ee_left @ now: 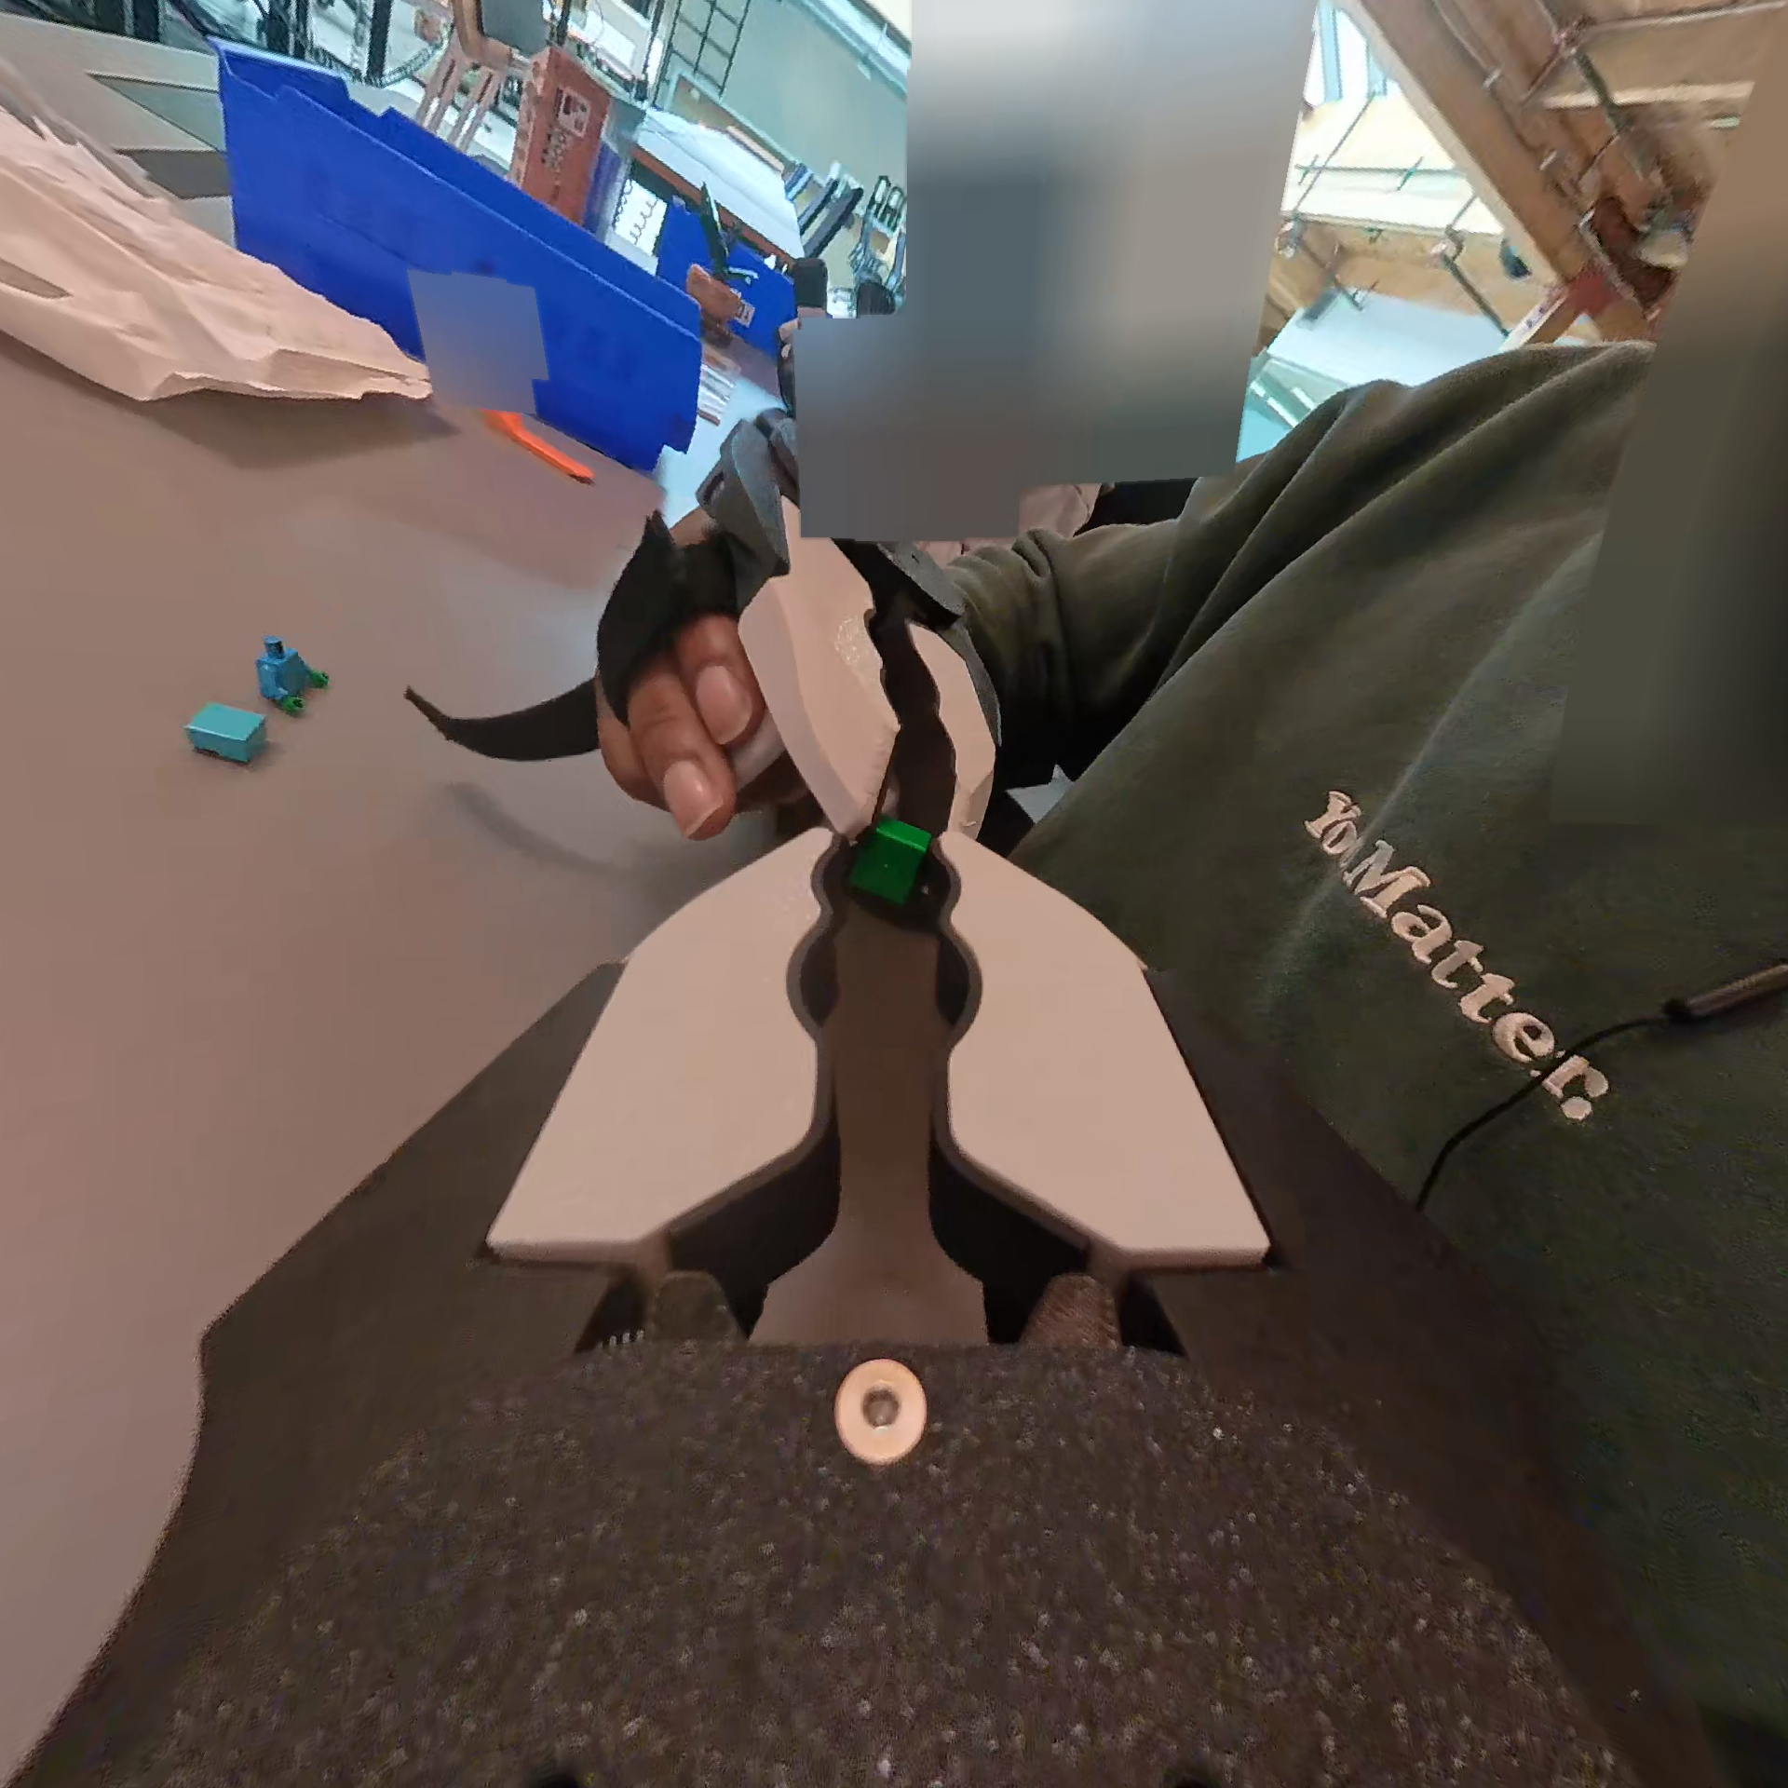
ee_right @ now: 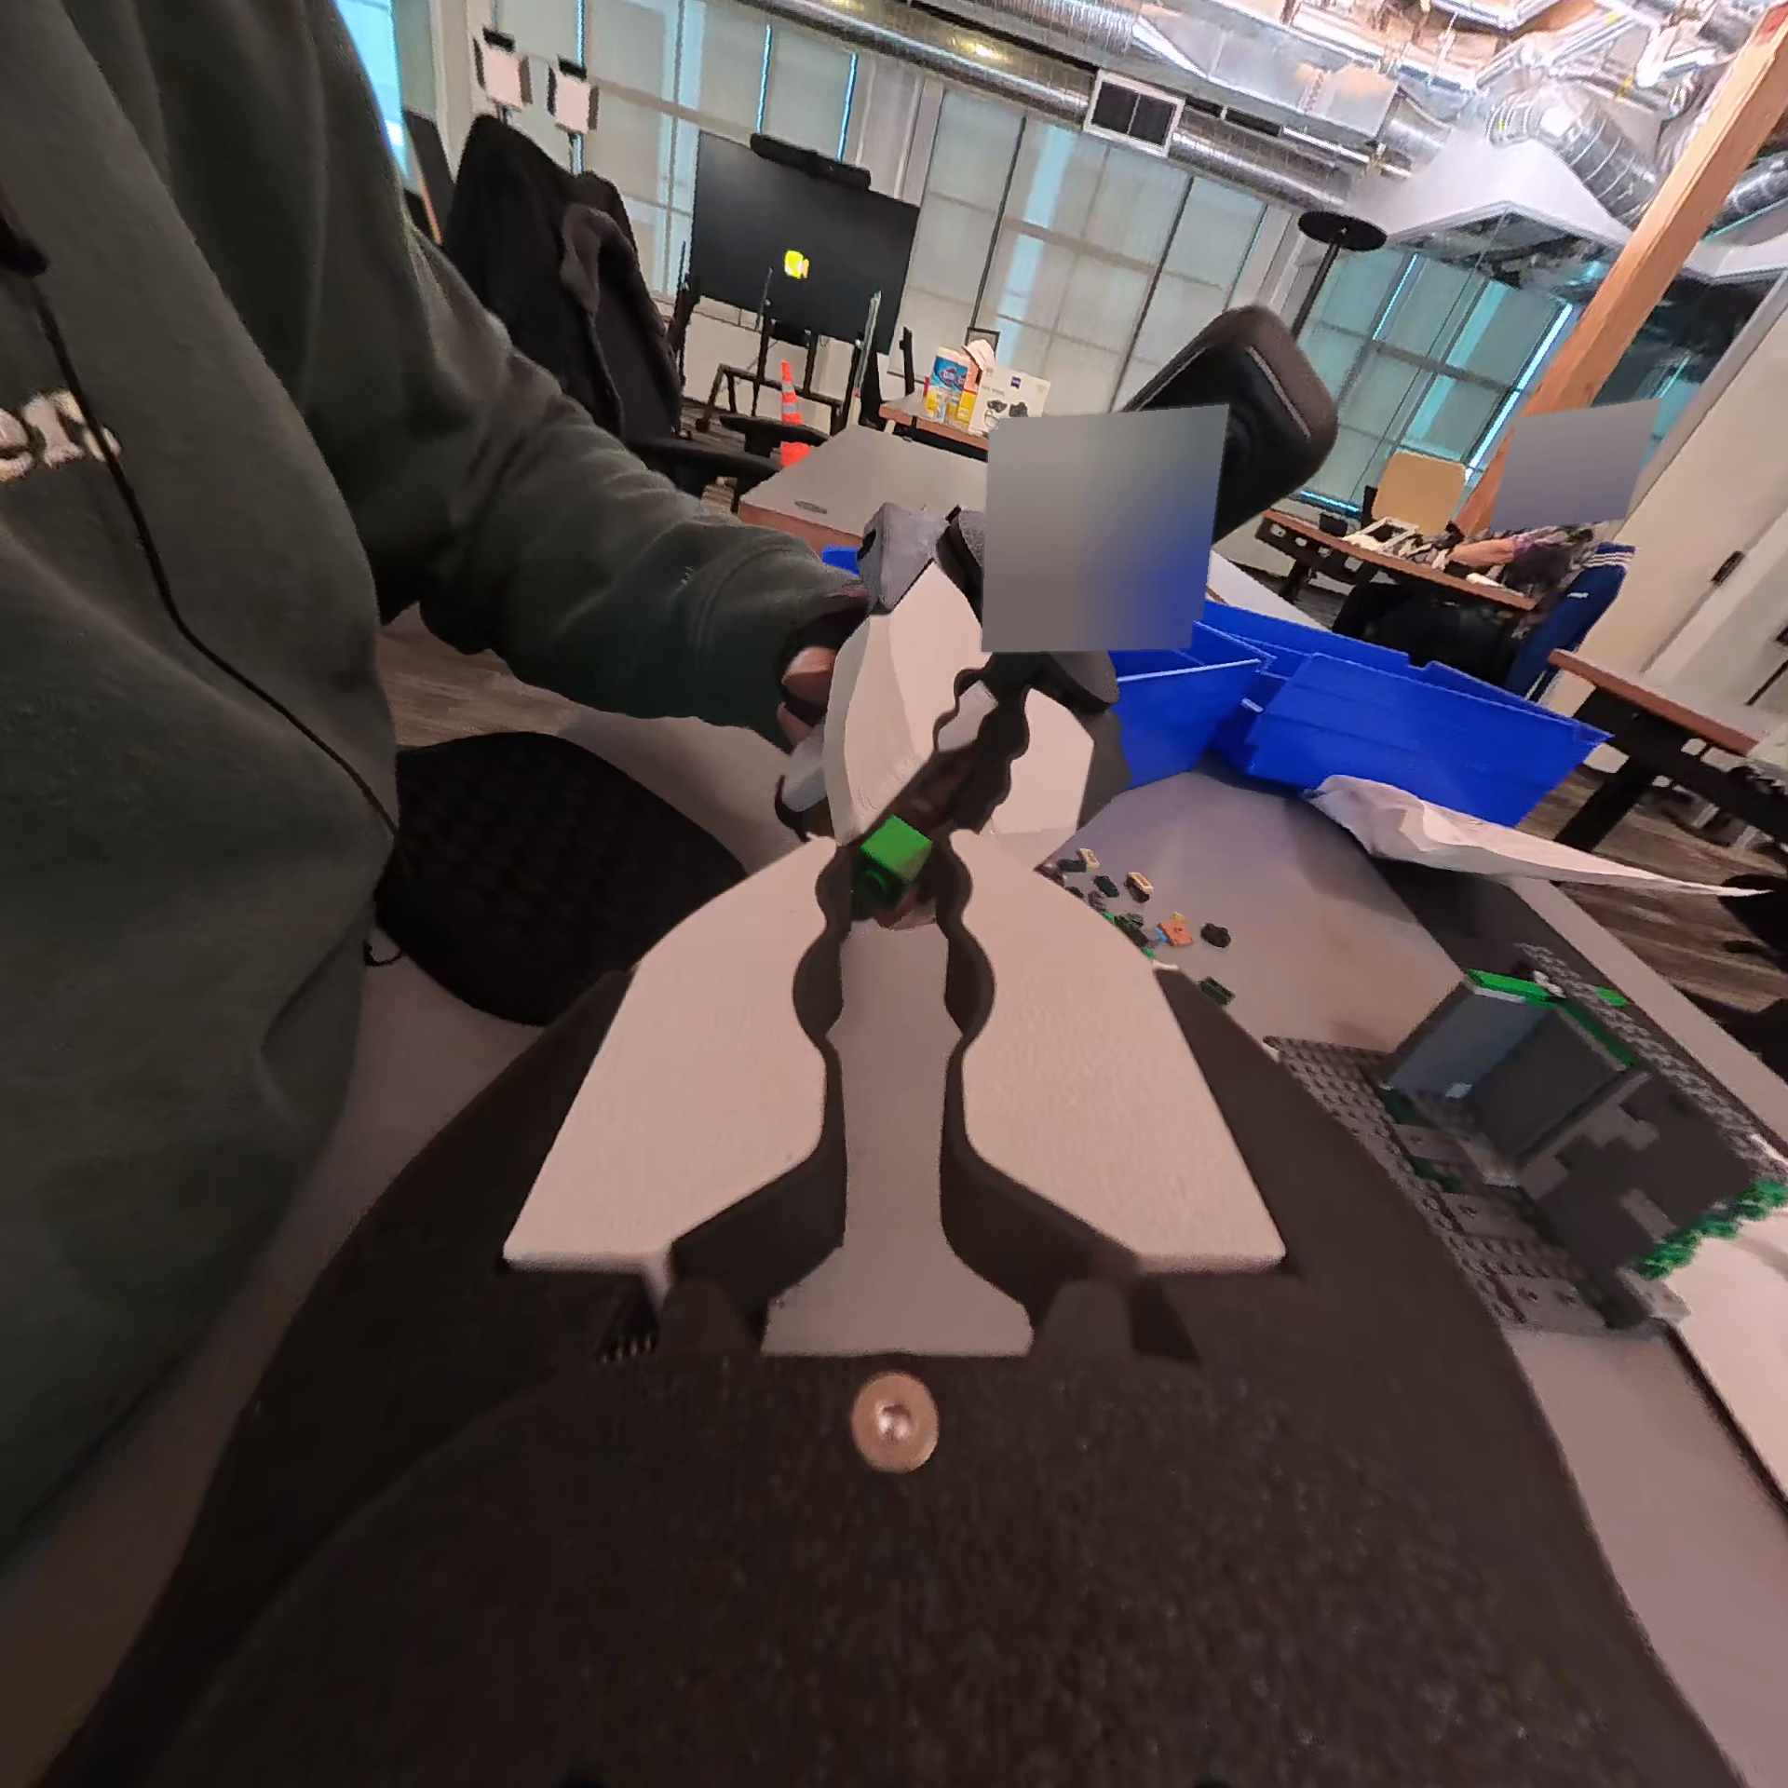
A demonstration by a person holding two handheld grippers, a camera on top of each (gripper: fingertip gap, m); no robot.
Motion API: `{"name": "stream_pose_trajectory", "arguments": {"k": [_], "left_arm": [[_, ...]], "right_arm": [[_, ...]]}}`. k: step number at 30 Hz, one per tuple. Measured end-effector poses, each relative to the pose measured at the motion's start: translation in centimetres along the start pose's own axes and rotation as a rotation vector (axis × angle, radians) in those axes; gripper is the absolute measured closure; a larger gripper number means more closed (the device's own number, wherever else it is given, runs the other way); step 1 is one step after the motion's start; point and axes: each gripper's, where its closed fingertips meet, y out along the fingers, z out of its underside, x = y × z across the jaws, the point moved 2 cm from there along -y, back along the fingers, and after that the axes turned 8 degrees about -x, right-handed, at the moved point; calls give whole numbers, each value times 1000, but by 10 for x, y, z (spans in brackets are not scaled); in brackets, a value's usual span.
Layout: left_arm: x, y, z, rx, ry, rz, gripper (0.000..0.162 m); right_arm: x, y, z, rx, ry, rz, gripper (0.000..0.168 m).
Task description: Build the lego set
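We note two wrist cameras, each set just behind its own fingers and looking forward along them at very close range. The left wrist view faces the right gripper (ee_left: 895,822) and the person's green sweatshirt (ee_left: 1355,774); the right wrist view faces back at the left gripper (ee_right: 900,832). Both share one spot — the small green brick (ee_left: 888,861) at the meeting fingertips — and the grey table (ee_right: 1258,871).
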Motion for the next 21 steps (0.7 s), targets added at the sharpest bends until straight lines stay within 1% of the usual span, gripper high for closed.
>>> {"name": "stream_pose_trajectory", "arguments": {"k": [4,6,8,11,14,16,18,21], "left_arm": [[9,1,6,110,33,-75,148],[17,1,10,186,104,-153,149],[21,0,11,251,175,-197,149],[30,0,16,341,269,-279,149],[39,4,23,407,357,-362,149],[44,8,27,454,438,-425,149],[47,12,30,486,516,-473,149],[50,18,31,520,612,-532,149]], "right_arm": [[-2,-3,11,106,6,14,152],[-5,-7,20,188,67,32,151],[-6,-14,22,226,186,32,151],[-12,-26,28,307,361,80,151],[-17,-34,38,382,623,186,150],[-19,-36,40,347,819,255,150],[-16,-36,46,310,982,284,150],[-12,-34,53,271,1113,310,149]]}}
